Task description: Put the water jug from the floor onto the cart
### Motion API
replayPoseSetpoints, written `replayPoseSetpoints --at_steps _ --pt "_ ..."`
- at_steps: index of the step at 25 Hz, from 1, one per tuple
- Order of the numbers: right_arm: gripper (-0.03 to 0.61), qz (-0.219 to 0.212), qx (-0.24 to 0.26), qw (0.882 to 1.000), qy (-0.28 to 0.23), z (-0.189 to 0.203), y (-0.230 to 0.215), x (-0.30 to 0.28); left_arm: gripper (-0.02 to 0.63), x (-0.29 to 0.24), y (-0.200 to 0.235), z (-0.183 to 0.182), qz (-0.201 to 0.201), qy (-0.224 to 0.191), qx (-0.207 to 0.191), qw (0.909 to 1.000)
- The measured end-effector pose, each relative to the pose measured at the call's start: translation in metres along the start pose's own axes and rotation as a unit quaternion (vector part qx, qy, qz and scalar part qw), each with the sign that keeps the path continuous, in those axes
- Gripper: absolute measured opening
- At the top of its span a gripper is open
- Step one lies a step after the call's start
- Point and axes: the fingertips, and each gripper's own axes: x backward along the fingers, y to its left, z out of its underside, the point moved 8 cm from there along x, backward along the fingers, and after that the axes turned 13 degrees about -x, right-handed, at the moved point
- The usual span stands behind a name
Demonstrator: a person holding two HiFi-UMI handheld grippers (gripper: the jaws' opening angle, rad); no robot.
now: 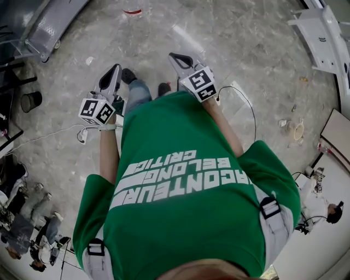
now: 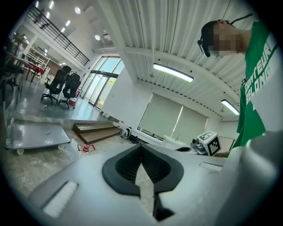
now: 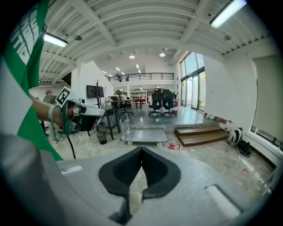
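The water jug (image 1: 132,11), clear with a red top, stands on the floor at the head view's far edge. It shows small beside the flat grey cart (image 2: 37,137) in the left gripper view as the jug (image 2: 86,148), and in the right gripper view as the jug (image 3: 171,145) next to the cart (image 3: 143,134). The cart (image 1: 54,22) lies at the upper left of the head view. My left gripper (image 1: 116,66) and right gripper (image 1: 171,55) are held out over the floor, far from the jug. Both are shut and hold nothing, as seen at the left gripper (image 2: 141,146) and right gripper (image 3: 141,150).
A black bin (image 1: 31,100) stands on the floor at the left. Low wooden steps (image 3: 199,134) rise right of the cart, with office chairs (image 3: 161,102) behind. A pale structure (image 1: 322,33) fills the head view's upper right. A cable (image 1: 246,104) loops over the floor.
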Motion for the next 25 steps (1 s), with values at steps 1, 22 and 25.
replayPoseSetpoints --at_steps 1,22,25 --pt "-0.008 0.005 -0.002 1.000 0.004 0.000 -0.003 -0.003 0.011 -0.006 0.006 -0.002 0.005 -0.001 0.000 1.0000" --pt "-0.008 0.002 0.031 0.999 0.035 -0.112 0.024 -0.189 0.011 -0.019 0.197 -0.041 0.018 -0.017 0.017 0.9995" --pt "-0.008 0.000 0.038 0.998 0.042 -0.122 0.035 -0.211 0.011 -0.011 0.219 -0.041 0.016 -0.018 0.024 0.9994"
